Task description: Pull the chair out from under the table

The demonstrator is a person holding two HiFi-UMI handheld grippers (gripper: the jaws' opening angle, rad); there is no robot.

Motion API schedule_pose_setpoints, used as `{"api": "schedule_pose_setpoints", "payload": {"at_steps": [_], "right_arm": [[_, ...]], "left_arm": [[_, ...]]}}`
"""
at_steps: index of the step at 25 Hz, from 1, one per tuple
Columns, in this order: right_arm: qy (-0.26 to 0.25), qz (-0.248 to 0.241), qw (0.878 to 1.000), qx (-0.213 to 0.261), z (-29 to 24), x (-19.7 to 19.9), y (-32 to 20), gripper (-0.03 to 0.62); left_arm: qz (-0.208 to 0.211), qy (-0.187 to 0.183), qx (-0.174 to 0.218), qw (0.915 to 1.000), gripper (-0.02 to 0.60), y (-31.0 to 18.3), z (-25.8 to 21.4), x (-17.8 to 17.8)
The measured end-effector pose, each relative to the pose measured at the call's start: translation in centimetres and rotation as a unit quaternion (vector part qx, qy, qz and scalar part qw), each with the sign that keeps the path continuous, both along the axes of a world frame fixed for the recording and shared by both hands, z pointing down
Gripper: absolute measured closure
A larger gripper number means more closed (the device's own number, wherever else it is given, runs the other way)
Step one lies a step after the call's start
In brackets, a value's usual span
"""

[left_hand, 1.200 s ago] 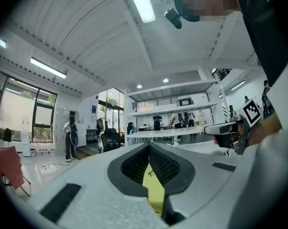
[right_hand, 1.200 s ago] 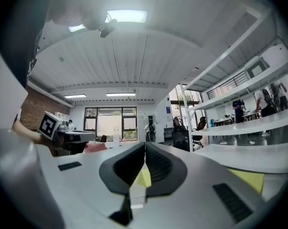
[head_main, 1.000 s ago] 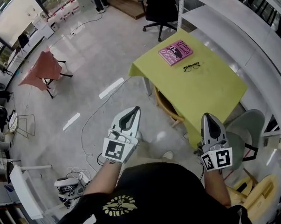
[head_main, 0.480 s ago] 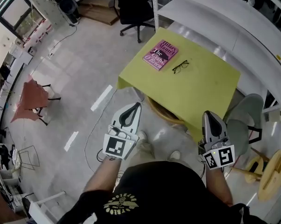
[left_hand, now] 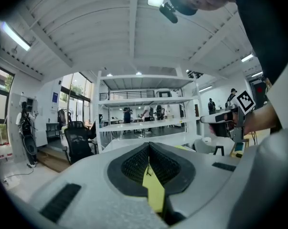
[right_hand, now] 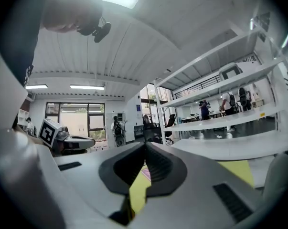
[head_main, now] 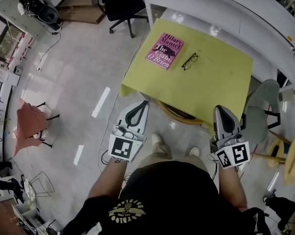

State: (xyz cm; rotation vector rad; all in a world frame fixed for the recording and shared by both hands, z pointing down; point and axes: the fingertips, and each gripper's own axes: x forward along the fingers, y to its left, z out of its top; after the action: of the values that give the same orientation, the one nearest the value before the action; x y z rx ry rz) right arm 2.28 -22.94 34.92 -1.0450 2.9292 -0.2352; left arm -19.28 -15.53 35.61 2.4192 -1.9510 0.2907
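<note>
The worktop (head_main: 213, 84), covered in a yellow-green cloth, stands in front of the person, and the wooden chair (head_main: 179, 113) is tucked under its near edge, with only the curved back rail showing past the cloth. The left hand-held gripper (head_main: 145, 103) is level, just off the worktop's near left corner. Its jaws are pressed together with nothing between them, and in the left gripper view (left_hand: 148, 147) only a thin sliver of the yellow cloth shows through the seam where they meet. The right hand-held gripper (head_main: 220, 110) sits at the worktop's near edge towards its right corner. It is likewise closed and empty, and in the right gripper view (right_hand: 144, 146) its jaws meet at the tip. The chair's back rail lies between the two grippers, and neither touches it. On the far left part of the worktop lies a pink book (head_main: 165, 51), with a pair of glasses (head_main: 190, 61) just beside it towards the middle. The person's shoes (head_main: 158, 140) stand on the floor near the worktop's near edge. A grey chair (head_main: 259, 112) stands by the worktop's right side, a white shelf (head_main: 220, 6) runs along its far side, and a black office chair (head_main: 119, 1) stands beyond its far left corner.
</note>
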Motion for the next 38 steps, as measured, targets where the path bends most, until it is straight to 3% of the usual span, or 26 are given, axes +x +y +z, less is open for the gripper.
{"api": "schedule_pose_setpoints", "payload": {"at_steps": [6, 15, 24, 30, 38], "right_arm": [[0.018, 0.046, 0.999, -0.017, 0.9, -1.6, -0.3, 0.582], [0.063, 0.091, 0.994, -0.011, 0.9, -0.7, 0.9, 0.582], [0.064, 0.109, 0.992, -0.001, 0.6, 1.8, -0.3, 0.582], [0.046, 0.094, 0.995, -0.003, 0.8, 3.1, -1.7, 0.582], [0.036, 0.027, 0.999, 0.015, 0.3, 3.3, -3.4, 0.582]], "left_arm": [[0.063, 0.017, -0.018, 0.9977, 0.572, -2.4, 2.2, -1.6], [0.129, 0.046, 0.002, 0.9905, 0.572, -6.2, 2.1, -1.2], [0.163, 0.021, -0.015, 0.9863, 0.572, -7.6, 2.8, 2.1], [0.159, 0.008, -0.016, 0.9872, 0.572, -8.7, 1.4, 4.1], [0.163, -0.026, -0.017, 0.9861, 0.572, -9.0, 0.9, 6.6]]}}
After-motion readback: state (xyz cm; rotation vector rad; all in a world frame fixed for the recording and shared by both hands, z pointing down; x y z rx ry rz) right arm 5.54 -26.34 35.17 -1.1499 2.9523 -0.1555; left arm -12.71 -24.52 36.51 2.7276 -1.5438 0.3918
